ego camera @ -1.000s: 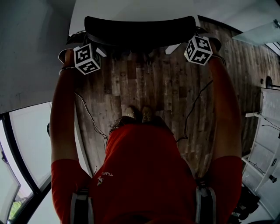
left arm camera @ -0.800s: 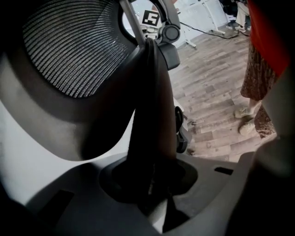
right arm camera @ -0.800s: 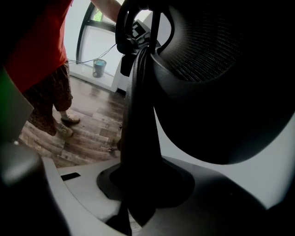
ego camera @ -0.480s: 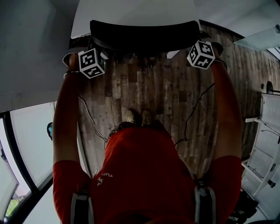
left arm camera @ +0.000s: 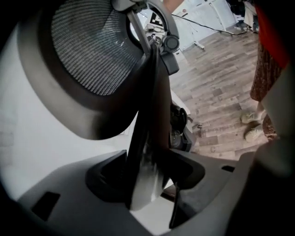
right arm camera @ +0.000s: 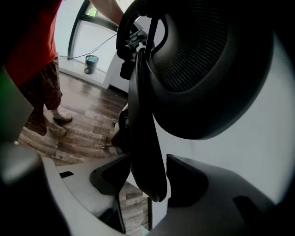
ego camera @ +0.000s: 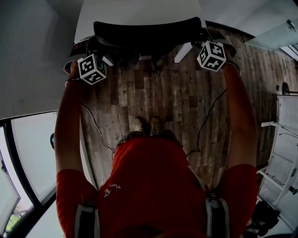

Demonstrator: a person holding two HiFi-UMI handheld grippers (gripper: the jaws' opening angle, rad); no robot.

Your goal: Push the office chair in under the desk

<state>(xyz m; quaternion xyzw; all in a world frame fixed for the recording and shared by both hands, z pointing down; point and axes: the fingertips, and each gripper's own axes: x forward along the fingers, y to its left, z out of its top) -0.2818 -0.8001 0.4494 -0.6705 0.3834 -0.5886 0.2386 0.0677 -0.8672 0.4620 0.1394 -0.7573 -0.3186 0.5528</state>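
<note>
The jaws of the left gripper [left arm camera: 147, 179] and right gripper [right arm camera: 147, 177] have just been opened and are released. The thin black backrest edge of the office chair [ego camera: 149, 32] stands between each pair. Its woven mesh [left arm camera: 87, 46] is shown only by the gripper views. At 12 o'clock the chair is set against the smooth white desk [ego camera: 139, 11], above the wood-plank floor [ego camera: 153, 93].

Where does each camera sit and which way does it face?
Head view: on the person's head, facing steeply down at the chair backrest; arms, torso, shoes show.
Left gripper view: on the left claw, looking along its just-opened jaws straddling the backrest's edge; shoes show.
Right gripper view: on the right claw, jaws likewise just opened around the opposite edge; legs show.
Both gripper views share backrest and floor.
</note>
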